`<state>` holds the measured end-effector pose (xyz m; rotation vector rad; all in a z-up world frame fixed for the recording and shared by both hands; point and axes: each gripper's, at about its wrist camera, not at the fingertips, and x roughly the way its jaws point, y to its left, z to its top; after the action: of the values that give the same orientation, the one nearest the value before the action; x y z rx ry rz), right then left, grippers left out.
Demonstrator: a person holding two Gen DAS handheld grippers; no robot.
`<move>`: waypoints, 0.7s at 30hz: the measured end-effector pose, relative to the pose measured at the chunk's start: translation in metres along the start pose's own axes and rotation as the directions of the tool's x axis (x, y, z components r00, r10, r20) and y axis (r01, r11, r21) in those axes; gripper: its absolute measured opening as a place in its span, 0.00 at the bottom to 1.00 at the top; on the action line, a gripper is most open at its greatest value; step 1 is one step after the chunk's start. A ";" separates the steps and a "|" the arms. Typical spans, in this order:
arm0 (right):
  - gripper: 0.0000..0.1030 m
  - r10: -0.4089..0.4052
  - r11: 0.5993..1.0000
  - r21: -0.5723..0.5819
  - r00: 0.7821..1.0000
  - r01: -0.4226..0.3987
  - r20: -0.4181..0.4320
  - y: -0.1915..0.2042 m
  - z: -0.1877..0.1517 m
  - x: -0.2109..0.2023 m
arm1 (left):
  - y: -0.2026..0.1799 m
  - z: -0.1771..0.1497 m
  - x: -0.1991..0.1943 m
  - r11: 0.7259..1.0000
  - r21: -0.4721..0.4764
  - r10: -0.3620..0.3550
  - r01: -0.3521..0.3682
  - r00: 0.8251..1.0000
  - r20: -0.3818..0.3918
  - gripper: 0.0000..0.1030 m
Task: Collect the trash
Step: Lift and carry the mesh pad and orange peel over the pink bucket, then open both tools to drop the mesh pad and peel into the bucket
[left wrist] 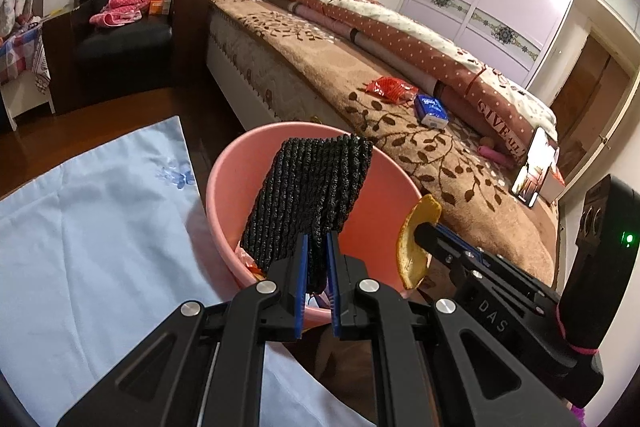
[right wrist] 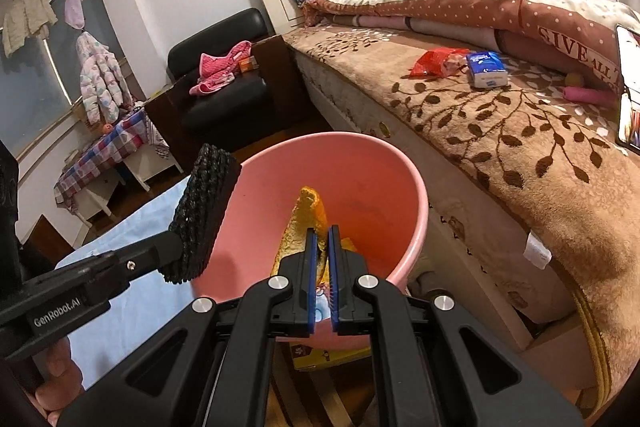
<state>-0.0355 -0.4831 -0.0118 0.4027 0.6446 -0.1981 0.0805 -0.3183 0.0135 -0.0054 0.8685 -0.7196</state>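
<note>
Between the left gripper's (left wrist: 317,259) jaws sits a black pad (left wrist: 308,195), clamped by its lower edge, the rest standing up ahead over the pink bin (left wrist: 224,187). Looks light, spongy, rough-textured, so prob. grips well but flexes; an edge hold is fine. Right gripper (right wrist: 322,247) is shut on an orange peel (right wrist: 304,223), pinched near the low end, tip curling up ahead of the jaws, also over the bin. Peel seems thin, light, semi-stiff, maybe slick inside; hold w/ the flat faces. Red wrapper (right wrist: 436,61) and tissue pack (right wrist: 486,69) lie far ahead on the bed (right wrist: 520,155).
</note>
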 end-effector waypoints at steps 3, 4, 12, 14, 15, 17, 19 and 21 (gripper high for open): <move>0.05 -0.010 1.000 -0.001 1.000 0.010 -0.003 -0.003 0.000 0.004 | 0.002 -0.003 0.007 1.000 -0.001 0.007 -0.007 1.000 -0.016 0.08; 0.05 -0.013 1.000 0.001 1.000 0.013 -0.006 -0.004 0.000 0.006 | 0.002 -0.003 0.010 1.000 -0.003 0.010 -0.011 1.000 -0.023 0.08; 0.05 -0.022 1.000 0.007 1.000 0.022 -0.016 -0.007 0.000 0.013 | 0.010 -0.004 0.019 0.999 -0.026 0.029 -0.030 0.999 -0.044 0.09; 0.05 -0.020 1.000 0.012 1.000 0.020 -0.020 -0.009 0.000 0.015 | 0.012 -0.004 0.020 0.999 -0.036 0.031 -0.032 0.998 -0.048 0.09; 0.05 -0.019 1.000 0.014 1.000 0.019 -0.022 -0.008 0.000 0.015 | 0.014 -0.004 0.020 0.999 -0.041 0.030 -0.032 0.998 -0.048 0.10; 0.05 -0.019 1.000 0.015 1.000 0.020 -0.024 -0.009 0.000 0.017 | 0.016 -0.004 0.019 0.998 -0.049 0.030 -0.032 0.998 -0.046 0.10; 0.05 -0.020 1.000 0.015 0.999 0.020 -0.027 -0.009 -0.001 0.018 | 0.018 -0.004 0.018 0.998 -0.051 0.033 -0.035 0.999 -0.042 0.14; 0.05 -0.021 1.000 0.016 0.999 0.021 -0.029 -0.009 0.000 0.019 | 0.019 -0.005 0.018 0.998 -0.055 0.033 -0.035 0.999 -0.040 0.19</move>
<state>-0.0234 -0.4925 -0.0267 0.4150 0.6760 -0.2178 0.0952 -0.3124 -0.0075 -0.0267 0.9236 -0.6656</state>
